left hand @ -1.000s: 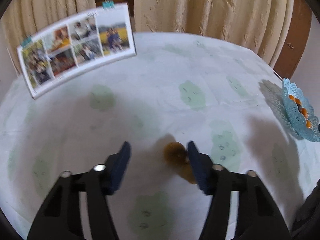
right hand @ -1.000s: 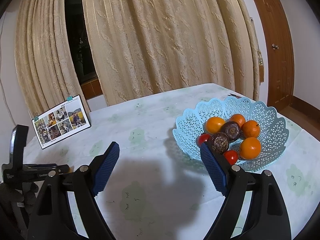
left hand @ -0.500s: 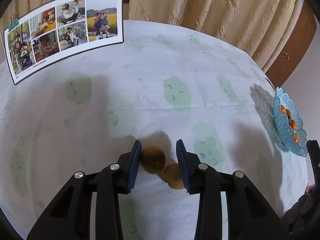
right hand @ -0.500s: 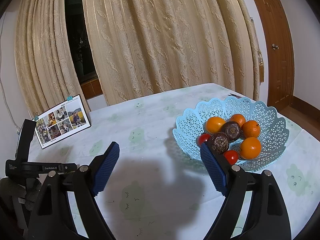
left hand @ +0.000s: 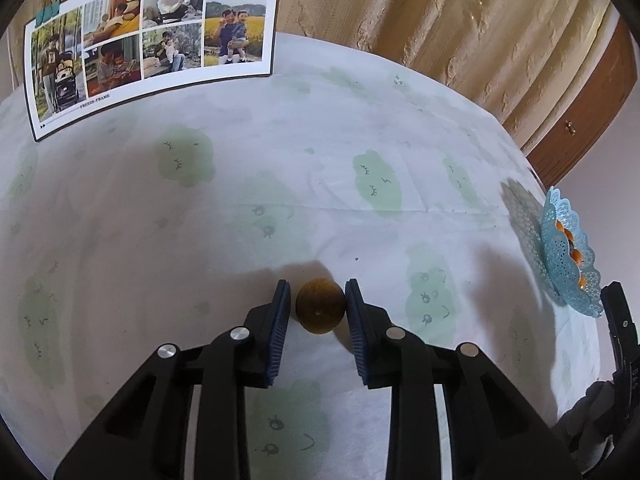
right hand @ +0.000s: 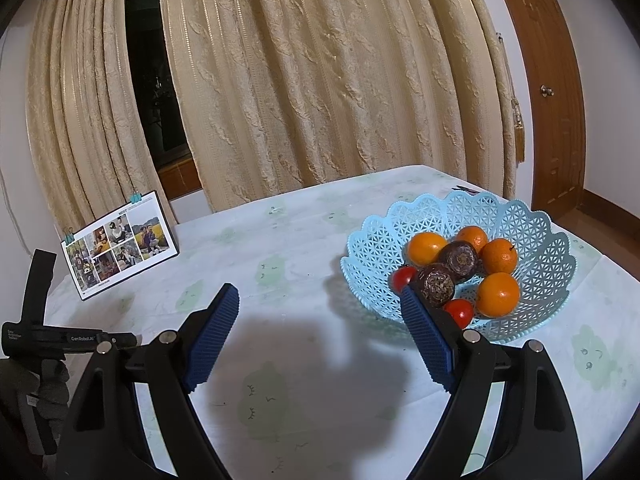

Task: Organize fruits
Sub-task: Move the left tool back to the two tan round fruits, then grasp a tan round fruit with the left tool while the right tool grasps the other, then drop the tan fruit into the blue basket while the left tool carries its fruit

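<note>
A round brown fruit (left hand: pixel 320 306) lies on the tablecloth (left hand: pixel 280 168) in the left wrist view. My left gripper (left hand: pixel 318 286) is closing on it, and its blue pads touch both sides of the fruit. In the right wrist view my right gripper (right hand: pixel 319 291) hangs open over the cloth with nothing between its fingers. Just to its right stands a light blue lattice basket (right hand: pixel 552 248). It holds oranges (right hand: pixel 498 294), two dark purple fruits (right hand: pixel 436 284) and small red fruits (right hand: pixel 460 312). The same basket (left hand: pixel 560 248) shows at the right edge of the left wrist view.
A photo card (left hand: pixel 152 44) held by clips stands at the far left of the table, also in the right wrist view as the card (right hand: pixel 120 248). Beige curtains (right hand: pixel 320 80) hang behind the table. A wooden door (right hand: pixel 552 100) is at the right.
The left gripper's jaws have narrowed from wide apart onto one brown fruit, and its view has tipped further down. A second brown fruit seen earlier beside the right finger is out of sight. The right gripper kept still.
</note>
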`<action>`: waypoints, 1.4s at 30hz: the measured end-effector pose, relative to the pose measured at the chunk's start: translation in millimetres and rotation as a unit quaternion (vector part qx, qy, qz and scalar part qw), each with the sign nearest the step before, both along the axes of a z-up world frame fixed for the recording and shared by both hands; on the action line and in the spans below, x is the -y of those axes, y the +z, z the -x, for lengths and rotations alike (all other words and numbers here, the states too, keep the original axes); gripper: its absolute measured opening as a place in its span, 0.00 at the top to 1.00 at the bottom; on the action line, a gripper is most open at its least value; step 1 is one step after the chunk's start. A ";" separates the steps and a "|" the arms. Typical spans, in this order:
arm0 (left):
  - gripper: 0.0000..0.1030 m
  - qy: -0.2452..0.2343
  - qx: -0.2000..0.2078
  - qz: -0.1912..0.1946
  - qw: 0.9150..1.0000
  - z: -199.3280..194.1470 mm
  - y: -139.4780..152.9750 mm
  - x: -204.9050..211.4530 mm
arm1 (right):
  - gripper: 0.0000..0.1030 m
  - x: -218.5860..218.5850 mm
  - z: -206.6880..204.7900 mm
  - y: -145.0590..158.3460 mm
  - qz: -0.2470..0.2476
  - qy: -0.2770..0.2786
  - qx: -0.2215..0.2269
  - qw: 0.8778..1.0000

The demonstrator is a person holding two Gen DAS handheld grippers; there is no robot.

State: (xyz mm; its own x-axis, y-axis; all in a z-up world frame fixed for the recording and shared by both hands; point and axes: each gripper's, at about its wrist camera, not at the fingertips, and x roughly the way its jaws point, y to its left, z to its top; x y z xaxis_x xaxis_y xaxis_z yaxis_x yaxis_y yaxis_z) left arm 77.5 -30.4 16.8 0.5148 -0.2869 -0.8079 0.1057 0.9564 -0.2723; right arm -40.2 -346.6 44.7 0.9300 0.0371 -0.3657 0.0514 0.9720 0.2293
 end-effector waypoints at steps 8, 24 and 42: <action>0.76 -0.004 0.011 0.003 1.000 11.6 0.3 -6.1 | 0.18 -11.7 -6.9 -2.0 0.015 0.023 -0.020 0.999; 0.76 0.064 0.109 -0.060 0.990 39.4 38.0 -35.6 | 0.18 -144.7 -53.7 -23.4 0.022 0.243 -0.144 0.959; 0.76 0.073 0.122 -0.059 0.988 47.4 44.0 -39.8 | 0.74 -212.5 -89.1 -58.0 0.083 0.293 -0.213 0.928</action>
